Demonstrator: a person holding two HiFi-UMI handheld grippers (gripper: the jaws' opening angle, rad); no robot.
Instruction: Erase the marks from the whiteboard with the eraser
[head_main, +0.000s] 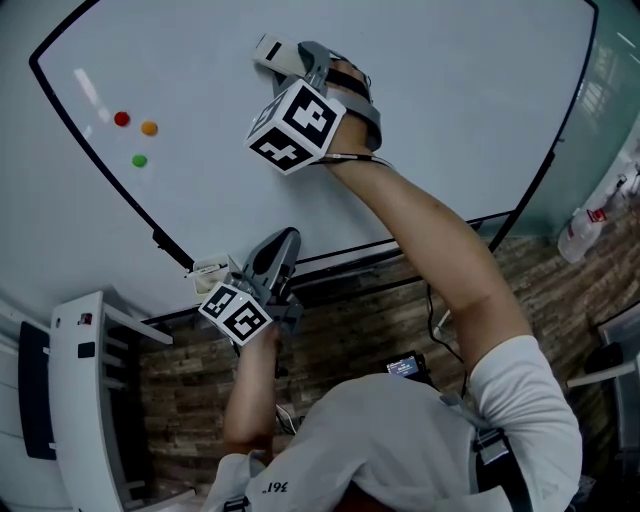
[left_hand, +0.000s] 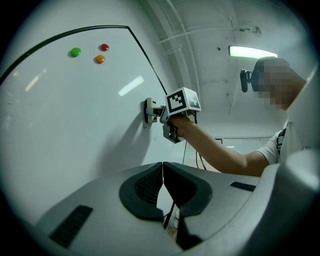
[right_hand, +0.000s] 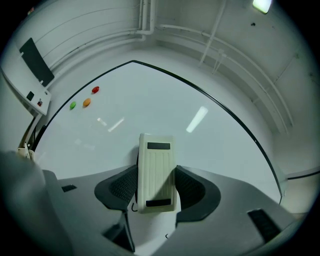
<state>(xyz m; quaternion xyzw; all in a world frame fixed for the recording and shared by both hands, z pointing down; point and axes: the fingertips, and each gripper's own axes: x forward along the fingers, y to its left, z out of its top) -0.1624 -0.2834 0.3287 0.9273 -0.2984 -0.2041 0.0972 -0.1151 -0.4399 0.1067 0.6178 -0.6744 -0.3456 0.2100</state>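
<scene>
The whiteboard (head_main: 450, 100) fills the upper head view. A cream ribbed eraser (right_hand: 156, 170) is held flat against it, with my right gripper (right_hand: 156, 186) shut on its sides. In the head view this eraser (head_main: 272, 50) sits high on the board, ahead of the right gripper (head_main: 300, 68). A small dark mark (right_hand: 134, 209) shows by the eraser's near end, and another mark (right_hand: 166, 236) lies closer to me. My left gripper (head_main: 282, 248) hovers at the board's lower frame, its pads (left_hand: 150, 184) pressed together with nothing between. From the left gripper view the eraser (left_hand: 149, 111) touches the board (left_hand: 65, 110).
Red (head_main: 121, 118), orange (head_main: 149, 127) and green (head_main: 139, 160) magnets sit at the board's left. A small white box (head_main: 210, 270) rests at the lower frame. A white cabinet (head_main: 90, 400) stands lower left, a spray bottle (head_main: 580, 232) at right. A cable (head_main: 435, 310) hangs below.
</scene>
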